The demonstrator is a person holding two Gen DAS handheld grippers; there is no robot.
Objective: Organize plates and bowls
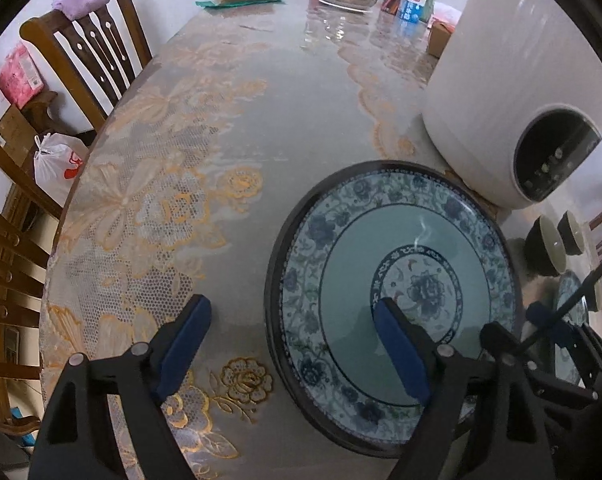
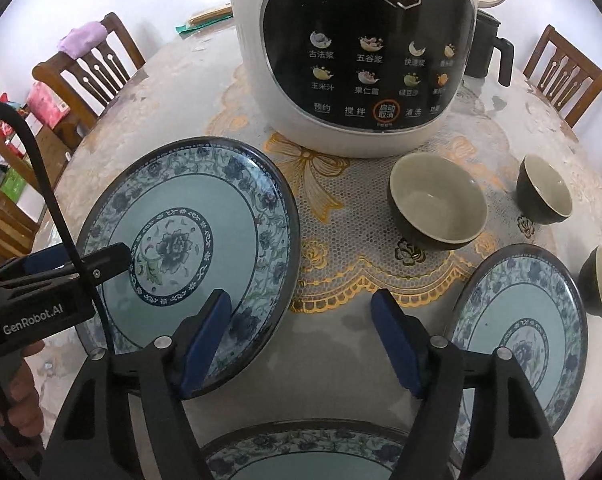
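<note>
The left gripper point(image 1: 297, 344) hangs spread over the near rim of a blue-patterned plate point(image 1: 401, 280) at lower right of the left wrist view: 1 blue pad stands over the bare lace tablecloth point(image 1: 149, 200) outside the dark rim, the other over the plate's flowered centre. Whether either pad touches the plate cannot be told. To the left of the plate the cloth lies open up to the table's curved edge, where wooden chairs point(image 1: 97, 52) stand close.

In the right wrist view the right gripper point(image 2: 301, 344) is also spread, with nothing pinched. Its left pad hangs over the lower right rim of that same plate point(image 2: 205, 216); its right pad is just beside the left edge of a 2nd plate point(image 2: 541, 320) at lower right. Bare cloth shows between the 2 pads. A 3rd plate point(image 2: 301, 452) shows its rim at the bottom edge, below the gap.

3 dark bowls with pale insides sit at right: the largest point(image 2: 437, 204) mid-frame, 1 point(image 2: 545, 188) further right, 1 point(image 2: 599, 280) touching or just beside the 2nd plate's far edge. A white appliance point(image 2: 353, 48) fills the top centre, close behind the plates and bowls.
</note>
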